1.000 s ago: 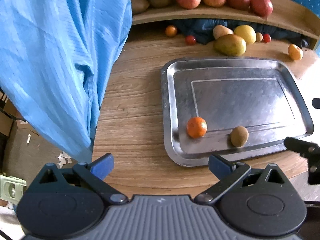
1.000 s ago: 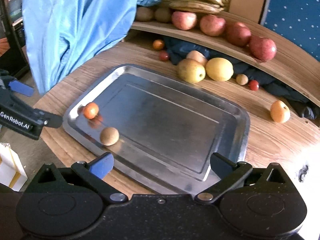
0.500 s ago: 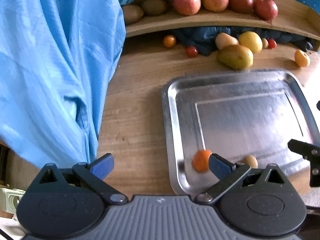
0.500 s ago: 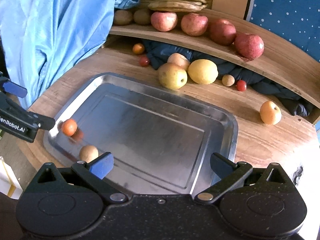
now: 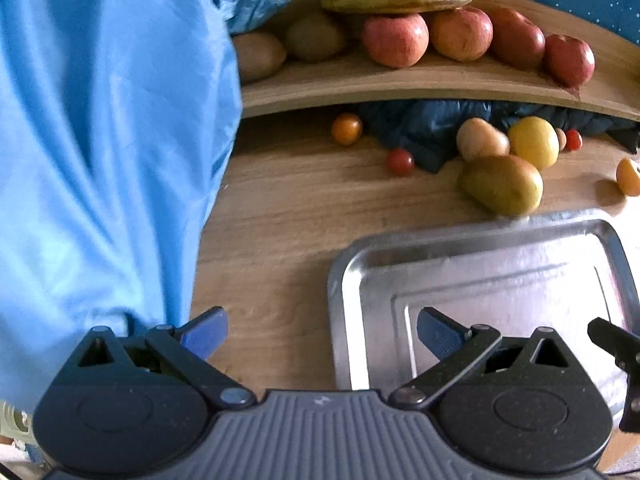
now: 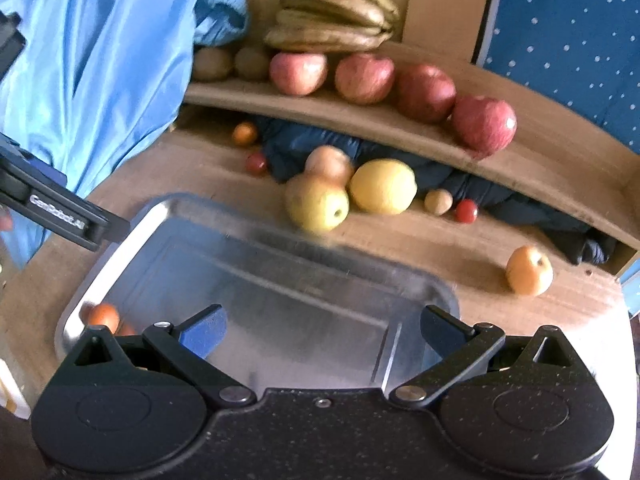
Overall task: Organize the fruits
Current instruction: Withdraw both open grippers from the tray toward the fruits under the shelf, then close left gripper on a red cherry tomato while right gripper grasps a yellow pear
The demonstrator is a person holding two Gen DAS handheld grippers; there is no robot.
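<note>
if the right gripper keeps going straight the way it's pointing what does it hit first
Probably the metal tray, whose far part lies directly ahead of the open right gripper. If it passes above the rim, the green-yellow pear comes next. Depth is unclear.

**Metal, wood, cloth and plastic**

The tray [image 6: 248,240] is bare metal, brushed and dully reflective, with a brighter polished rim. The table [image 5: 280,208] and shelf [image 5: 400,86] are matt, grained wood. The blue cloth [image 5: 100,140] has a soft satin sheen. The apples [image 6: 484,126] look smooth and glossy. The left gripper [image 5: 322,330] is matt dark plastic with a ribbed grey body.
</note>
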